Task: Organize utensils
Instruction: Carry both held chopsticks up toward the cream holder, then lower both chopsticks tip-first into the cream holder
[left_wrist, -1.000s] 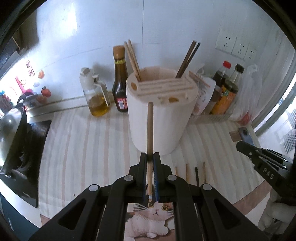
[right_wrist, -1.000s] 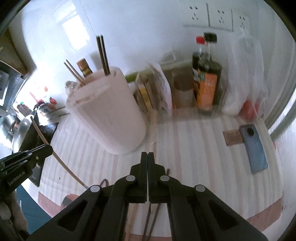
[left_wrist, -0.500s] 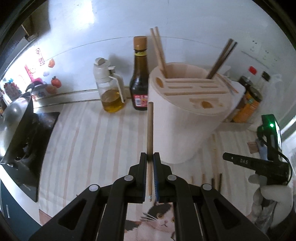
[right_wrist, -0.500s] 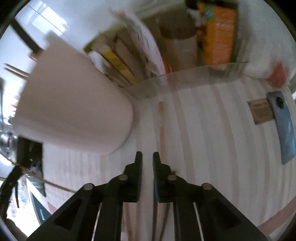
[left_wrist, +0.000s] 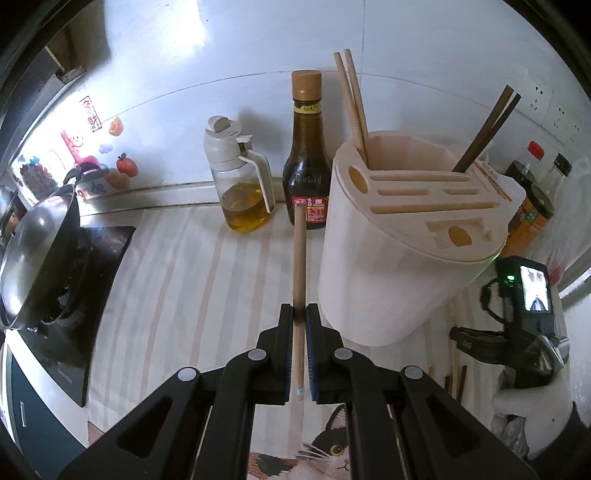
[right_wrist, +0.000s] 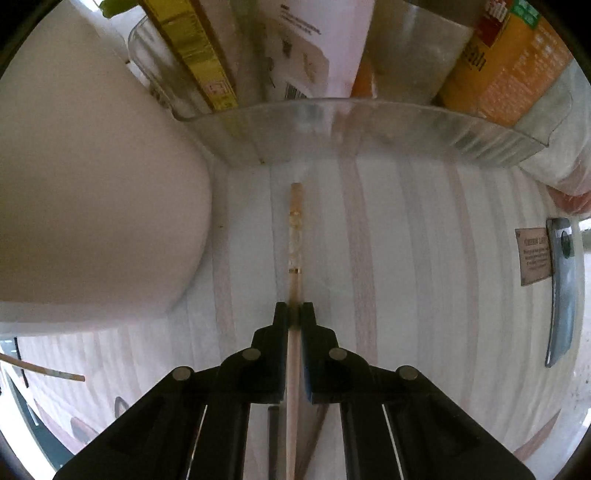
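Left view looks slantwise down past its tongs (left_wrist: 300, 314); right view hangs close above the bench (right_wrist: 406, 258), facing straight down. Both catch the utensil holder (left_wrist: 399, 258).

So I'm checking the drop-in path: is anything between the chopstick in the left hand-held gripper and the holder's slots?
Nothing visible blocks it. The left hand-held gripper holds a light chopstick upright, just left of the utensil holder. Open air lies between its tip and the slotted top. Two chopstick pairs already occupy the back compartment.

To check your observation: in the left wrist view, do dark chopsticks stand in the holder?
Yes, two dark chopsticks lean out of the holder.
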